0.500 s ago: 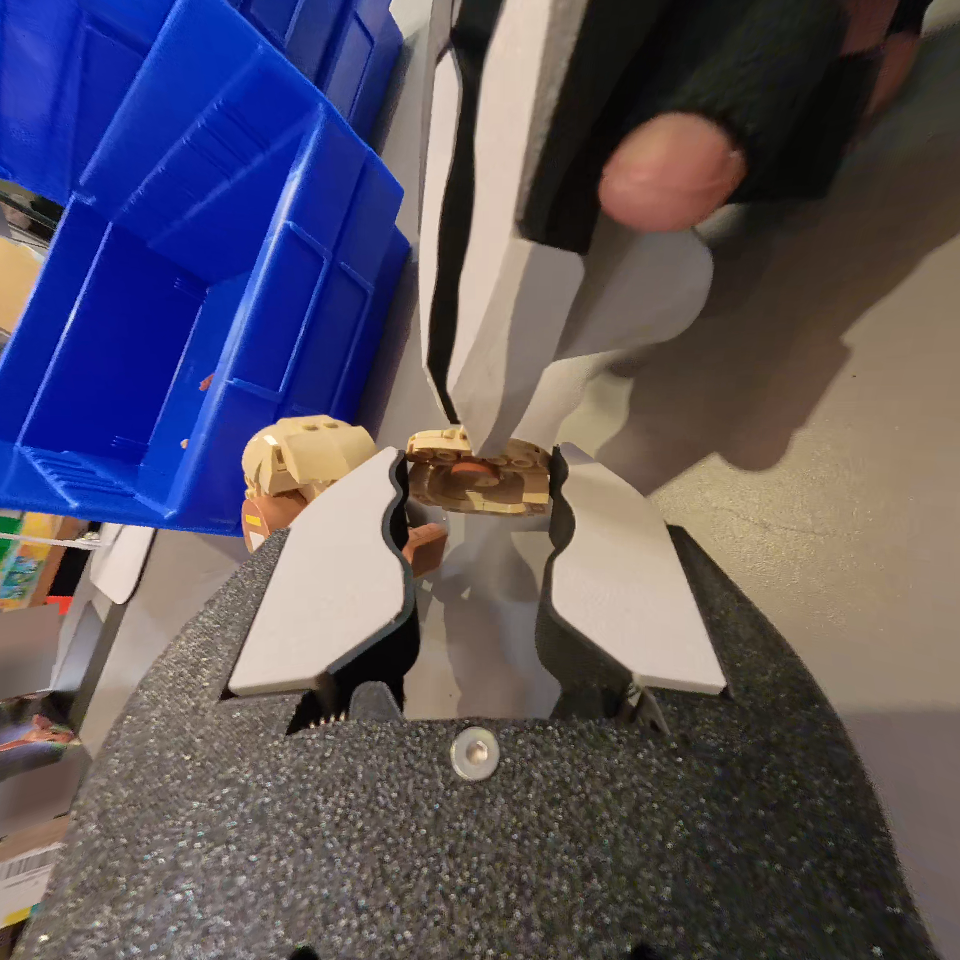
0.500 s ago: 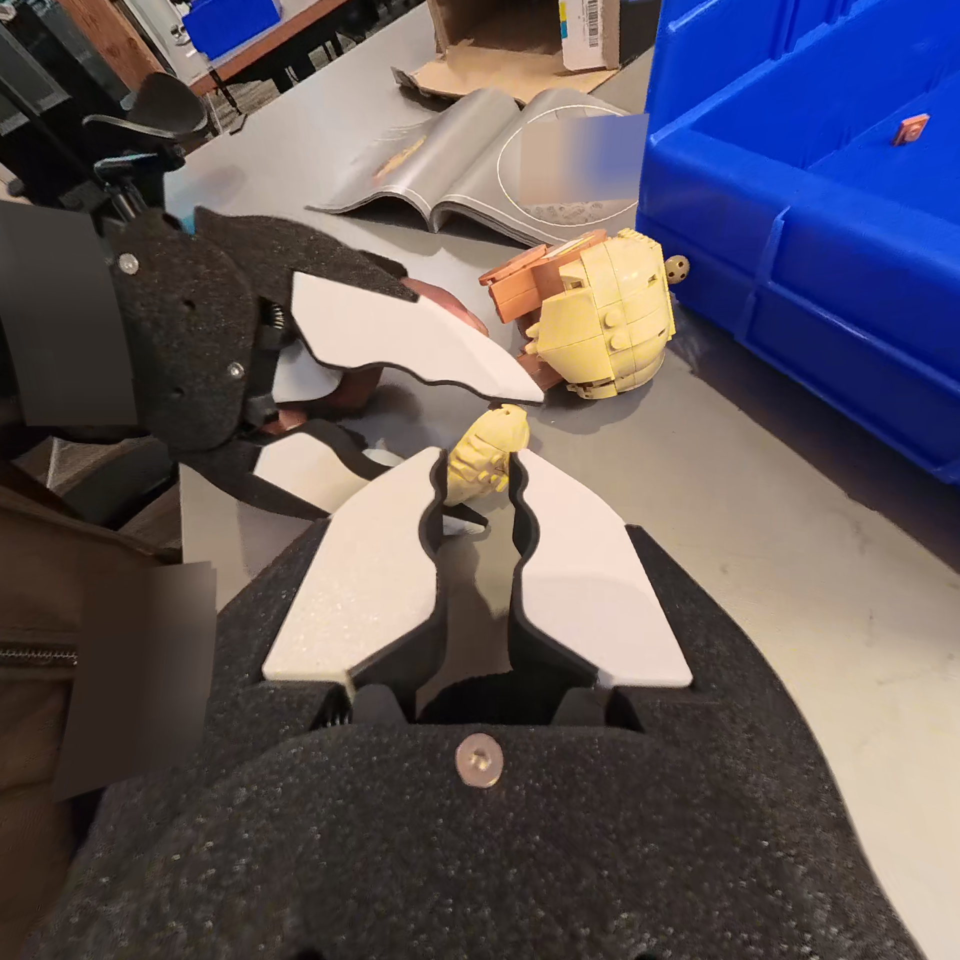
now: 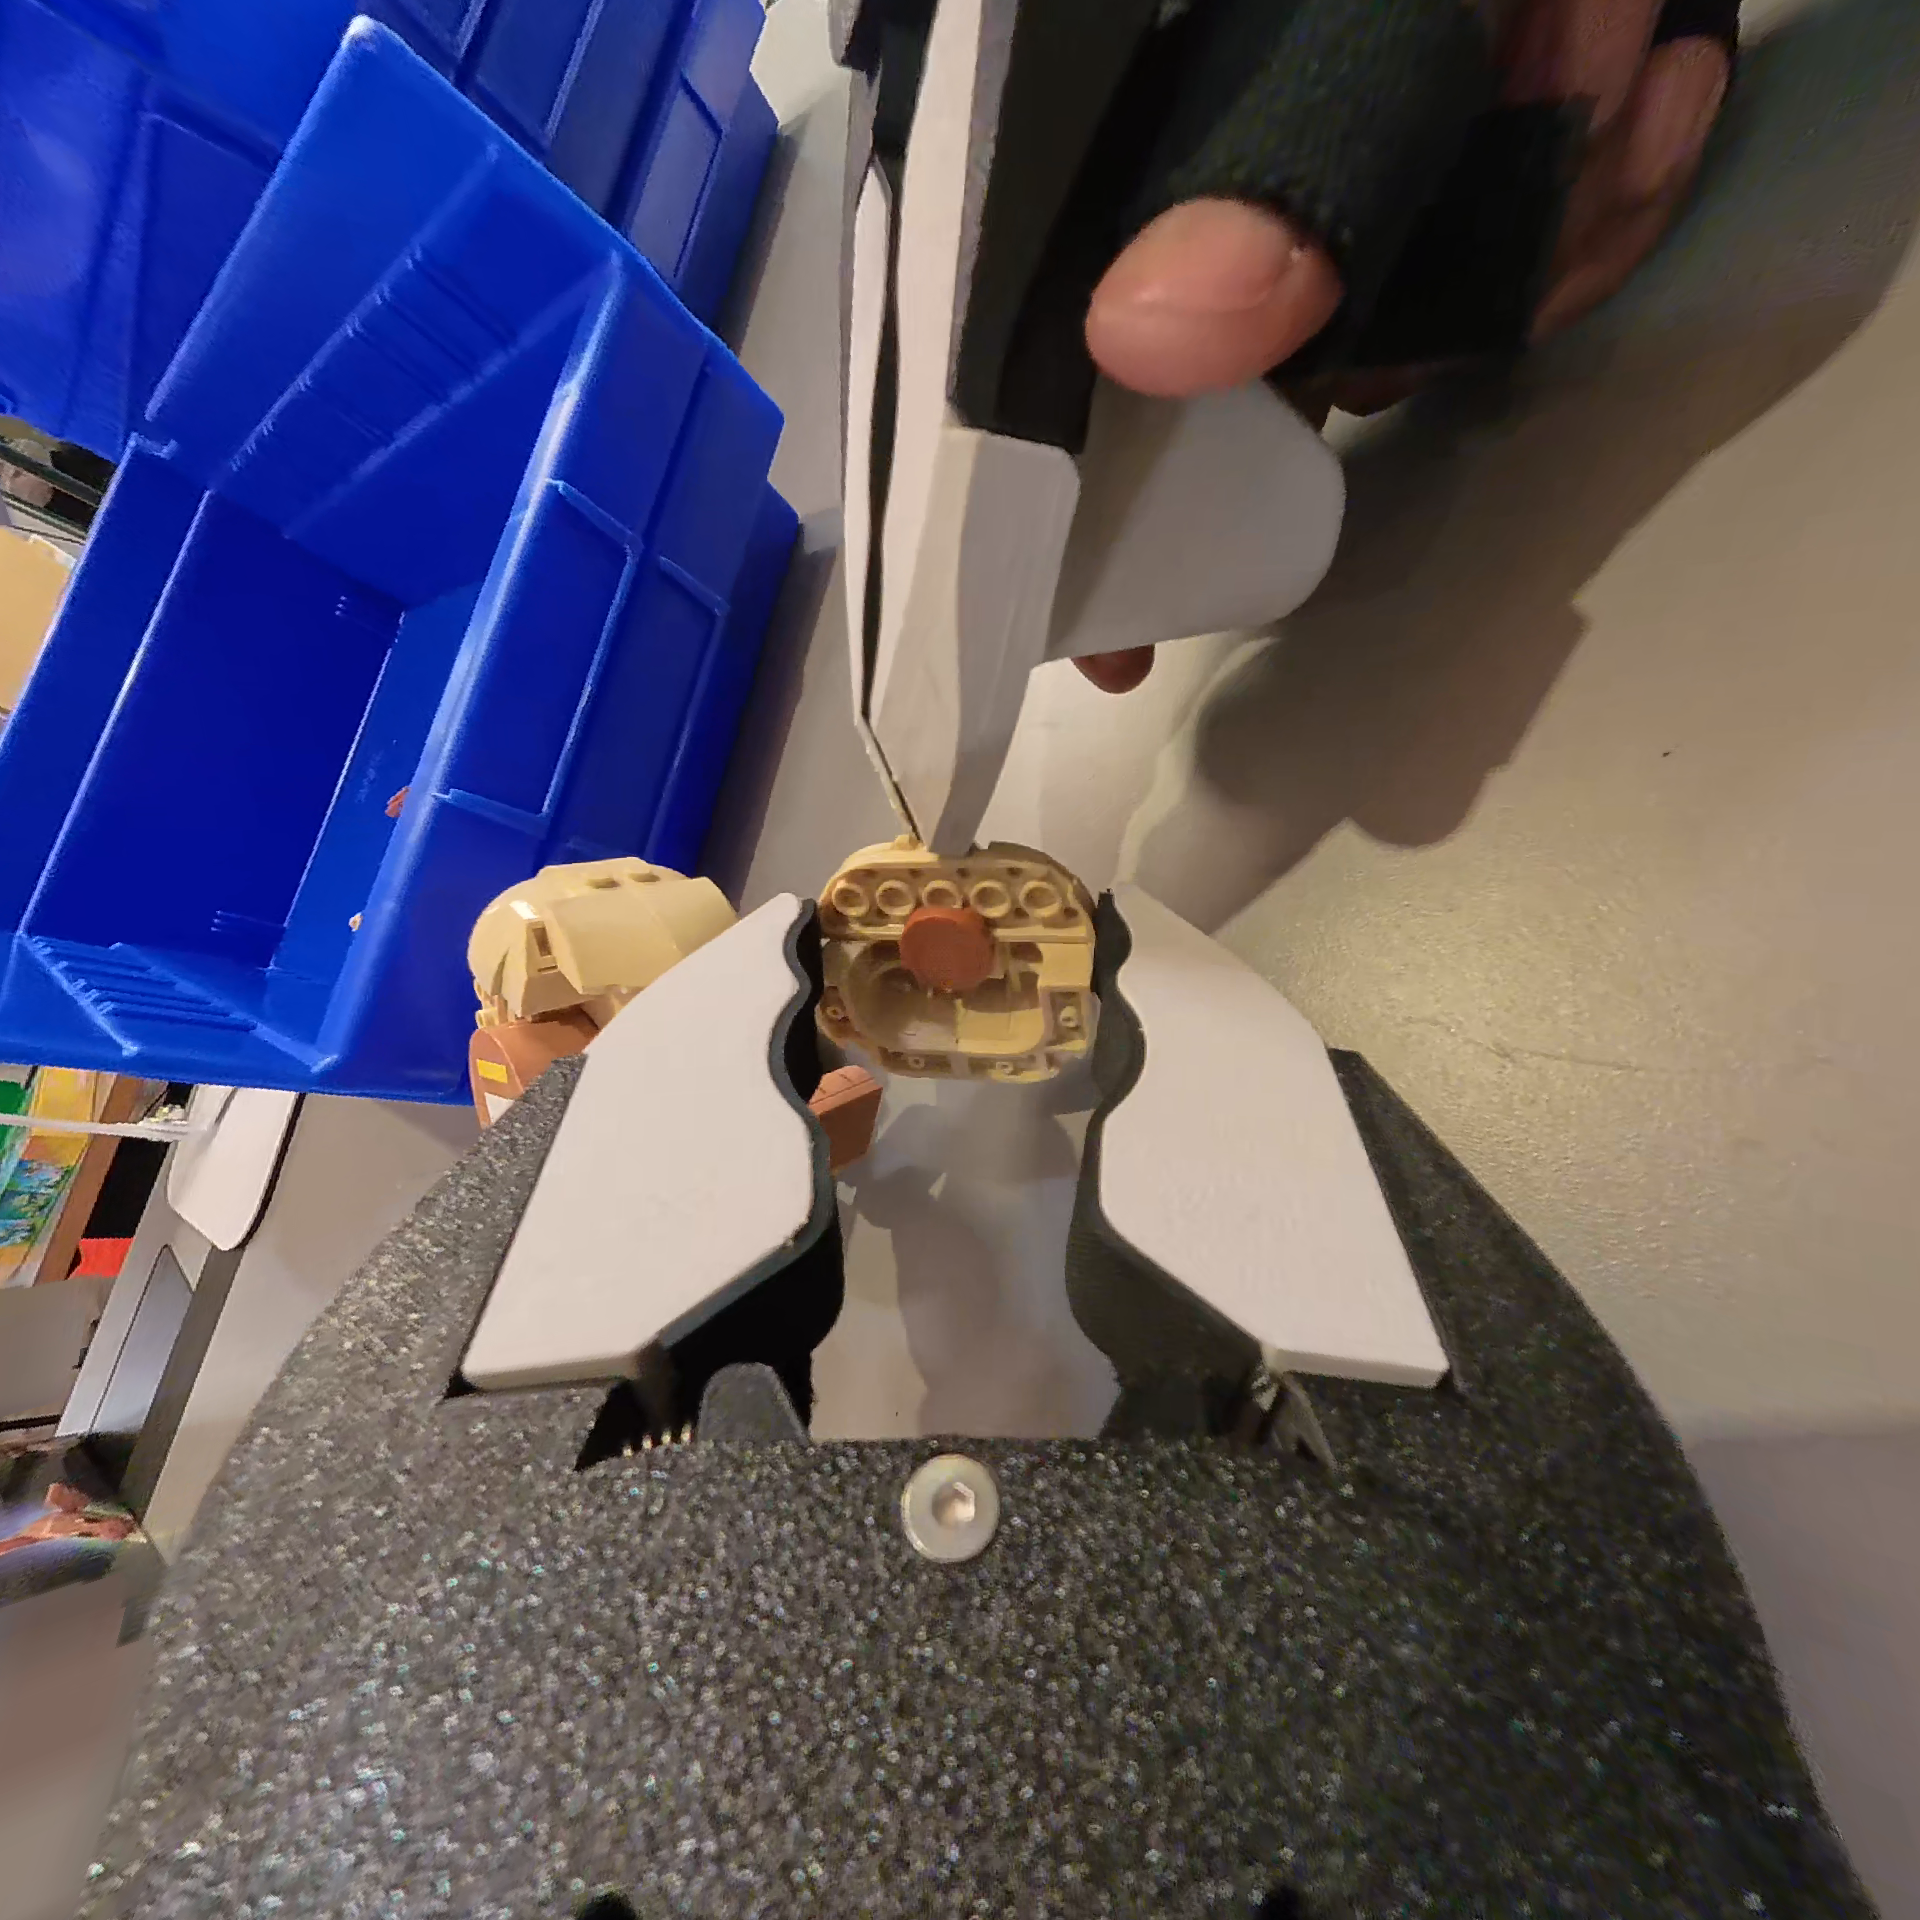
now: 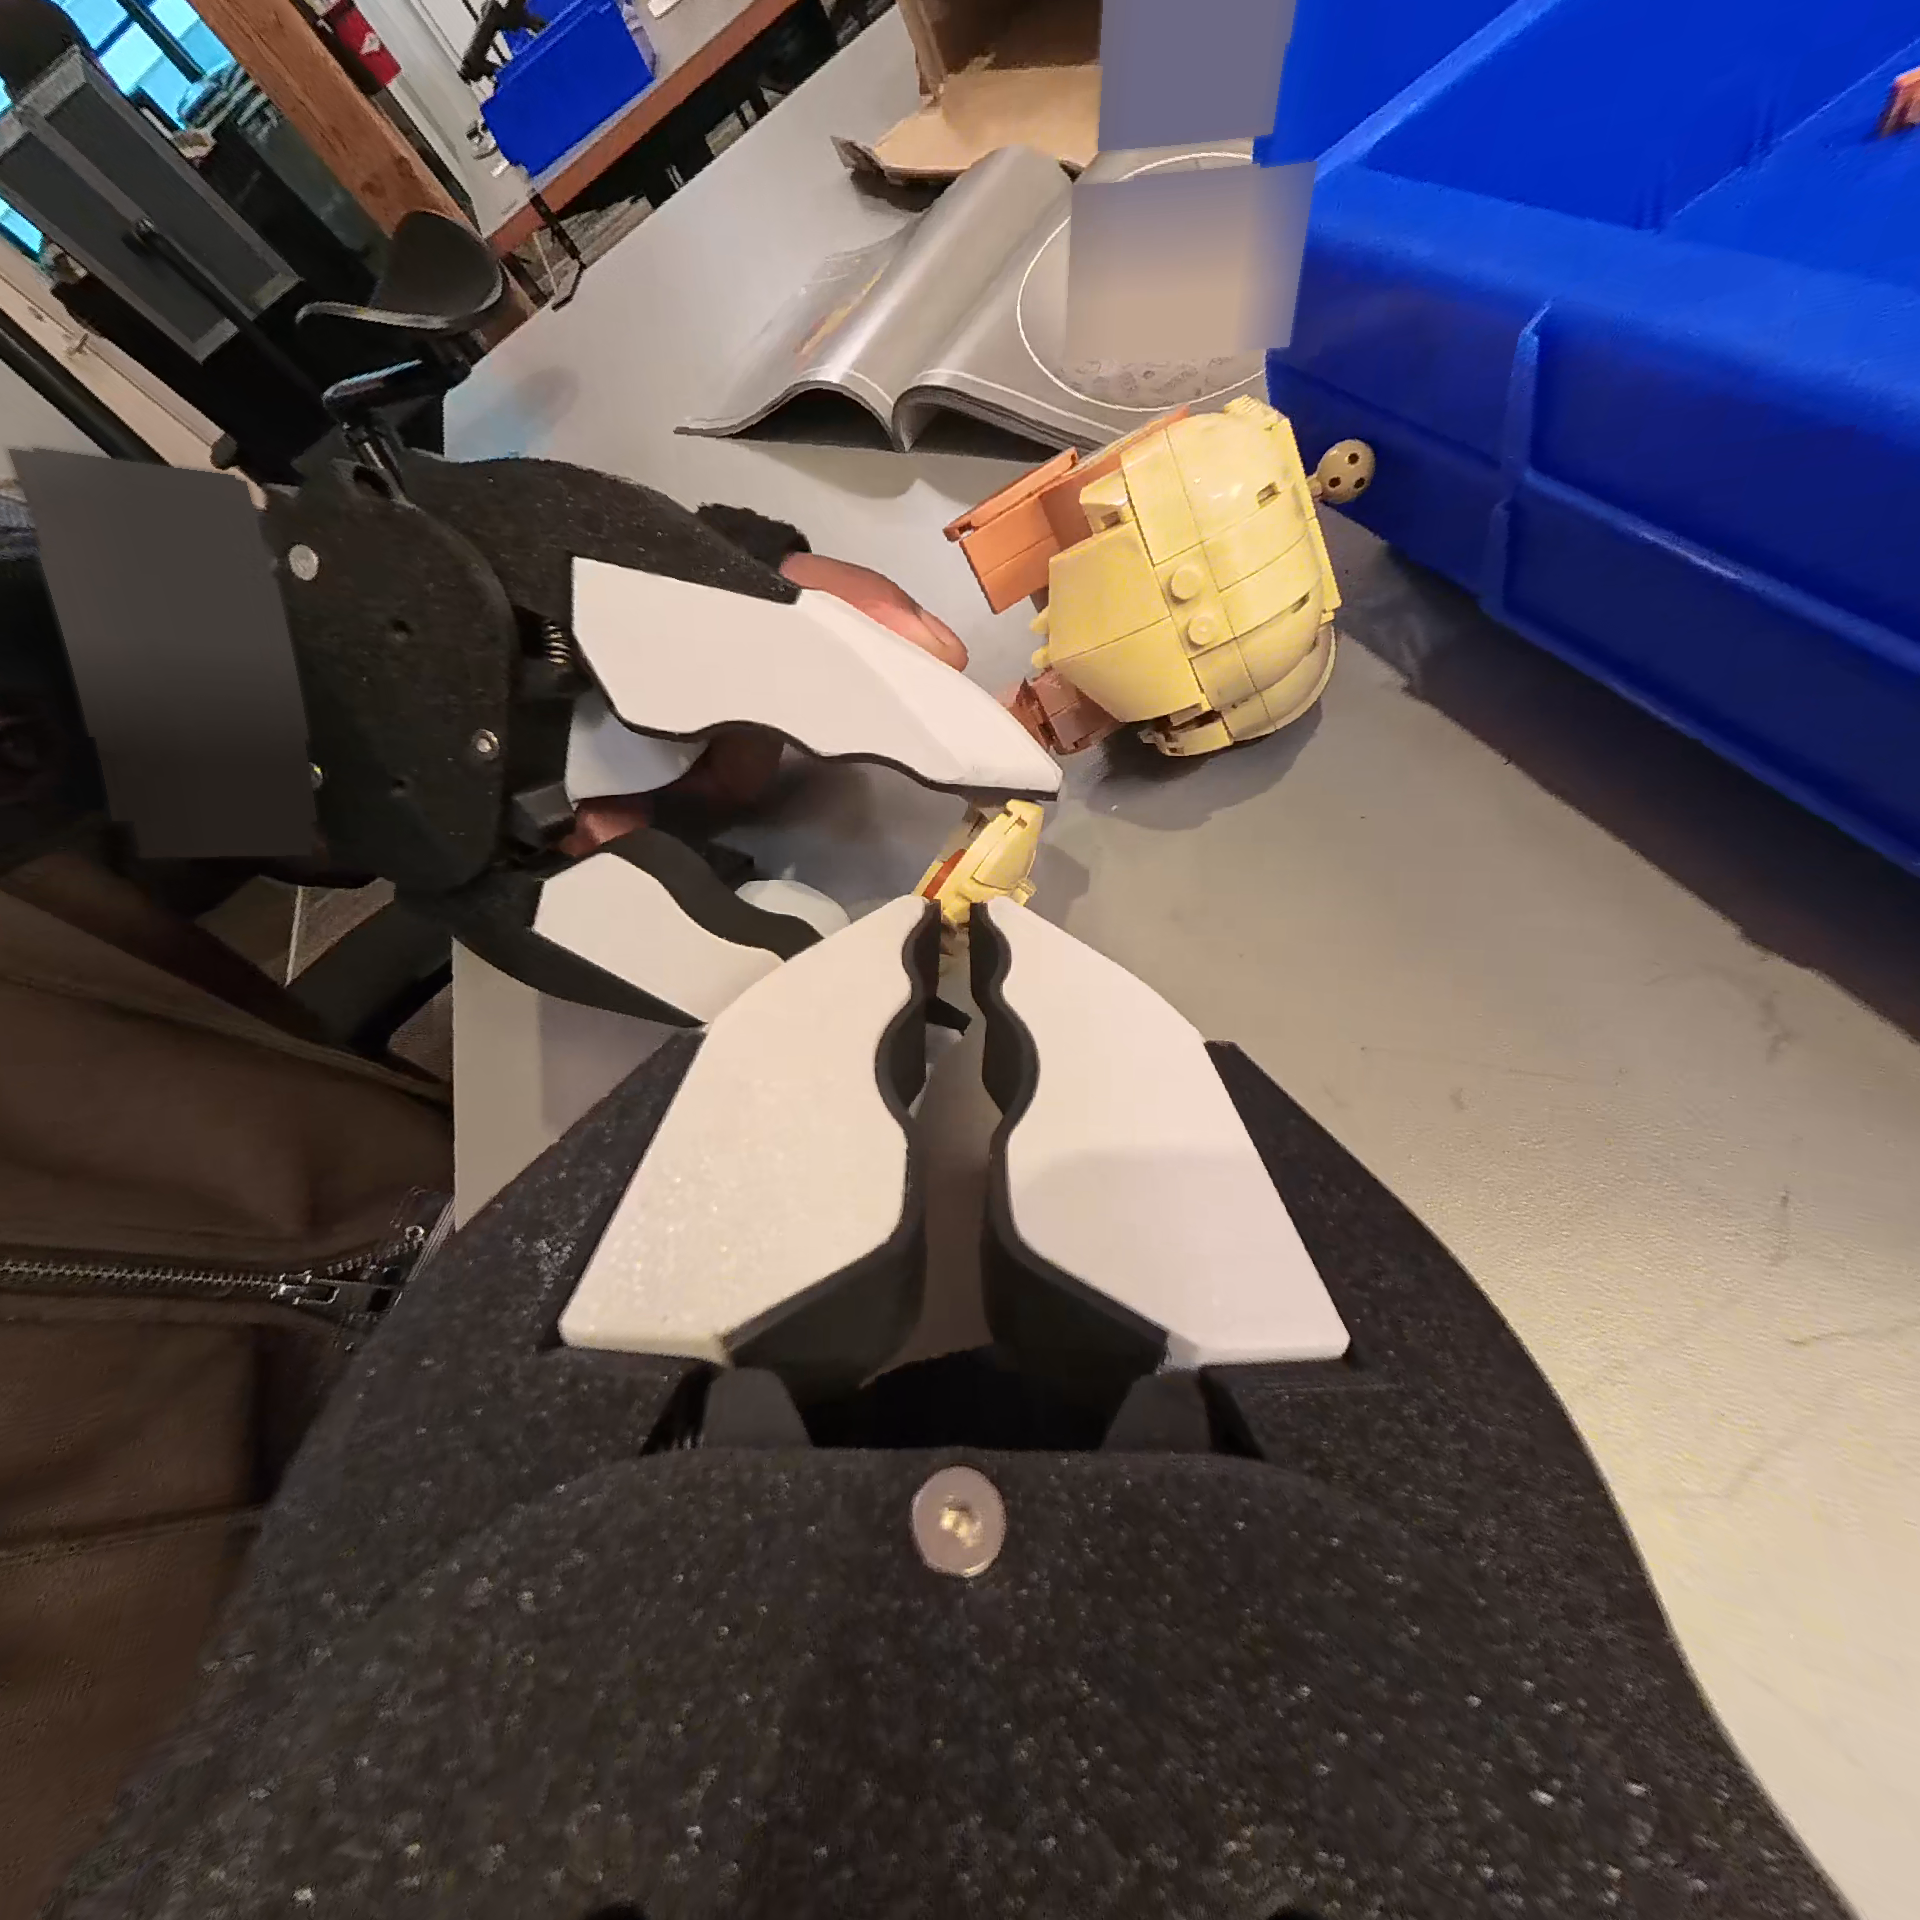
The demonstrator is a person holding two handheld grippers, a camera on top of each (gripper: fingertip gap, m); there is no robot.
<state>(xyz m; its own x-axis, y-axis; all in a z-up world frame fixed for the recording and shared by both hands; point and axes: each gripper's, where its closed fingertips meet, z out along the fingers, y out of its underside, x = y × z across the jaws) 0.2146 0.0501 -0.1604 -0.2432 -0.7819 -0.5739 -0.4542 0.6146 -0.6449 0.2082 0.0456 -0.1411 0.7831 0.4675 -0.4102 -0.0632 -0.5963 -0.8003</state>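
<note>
My left gripper (image 3: 954, 912) is shut on a small tan brick assembly (image 3: 966, 1023) with a round brown piece (image 3: 943, 948) at its middle. Both pads press its sides, and its open underside faces the left wrist camera. My right gripper (image 4: 956, 914) is nearly closed and pinches the thin edge of the same assembly (image 4: 1003, 842). In the left wrist view the right gripper (image 3: 930, 821) comes down from above onto the assembly's top edge. The left gripper (image 4: 935, 862) reaches in from the left in the right wrist view. The assembly is held just above the grey table (image 4: 1455, 1039).
A larger tan and brown brick model (image 4: 1184, 613) lies on the table beside blue bins (image 4: 1662, 364), and also shows in the left wrist view (image 3: 592, 945). An open magazine (image 4: 935, 343) and cardboard (image 4: 987, 114) lie farther back. A gloved hand (image 3: 1205, 301) holds the right gripper. My left and right fingertips are right by each other.
The right gripper's jaws have closed further, from a wider hold to a pinch on the assembly's thin edge. The assembly has tilted so its underside faces the left camera. The left grip holds.
</note>
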